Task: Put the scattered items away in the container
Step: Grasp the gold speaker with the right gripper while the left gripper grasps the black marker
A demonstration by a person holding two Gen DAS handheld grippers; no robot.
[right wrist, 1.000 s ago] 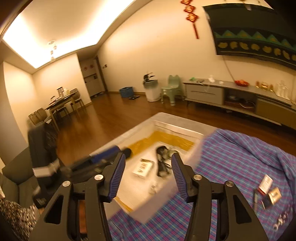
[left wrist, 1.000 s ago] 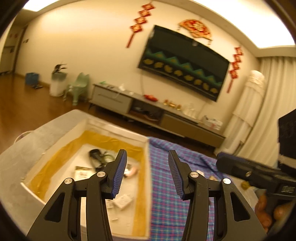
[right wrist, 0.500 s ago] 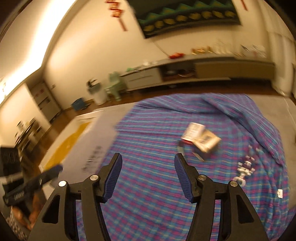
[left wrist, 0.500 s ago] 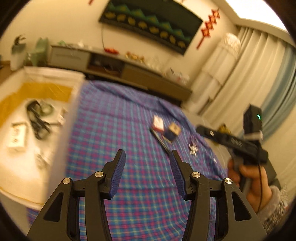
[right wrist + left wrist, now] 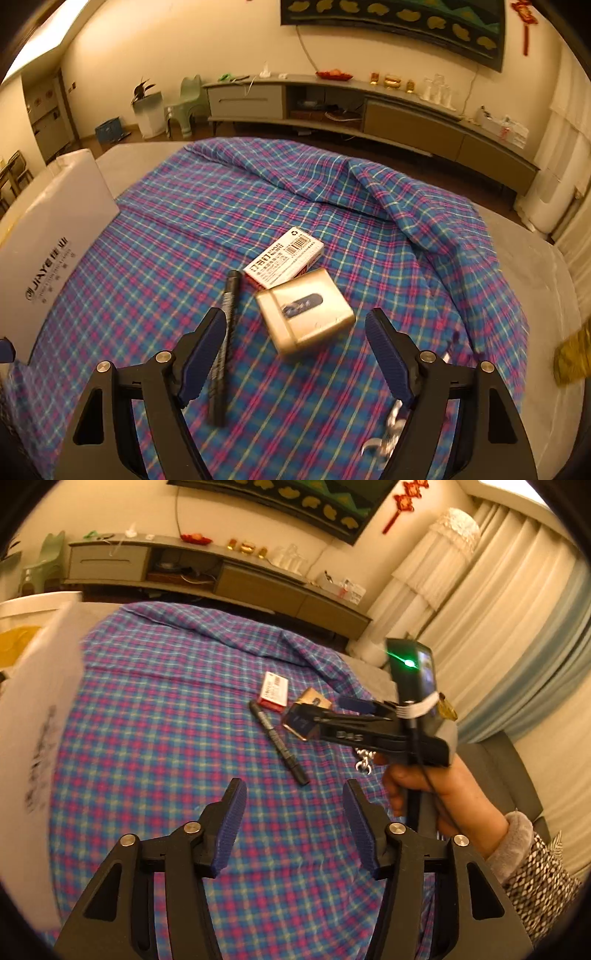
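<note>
**Both tongs spread wide over the plaid cloth**

The right gripper (image 5: 295, 354) is hovering with its jaws spread, empty, right above the gold rectangular tin (image 5: 306, 309). The white-and-red cardboard box (image 5: 284, 257) is touching the tin's far edge, and the black marker pen (image 5: 223, 339) is lying just left of both, all on the blue-and-pink plaid cloth (image 5: 177, 236). Something shiny, maybe a metal chain (image 5: 384, 439), is blurring near the right finger. The left gripper (image 5: 291, 827) is hanging spread too, holding nothing. The white foam container (image 5: 51, 221) is sitting at the cloth's left edge.
</note>
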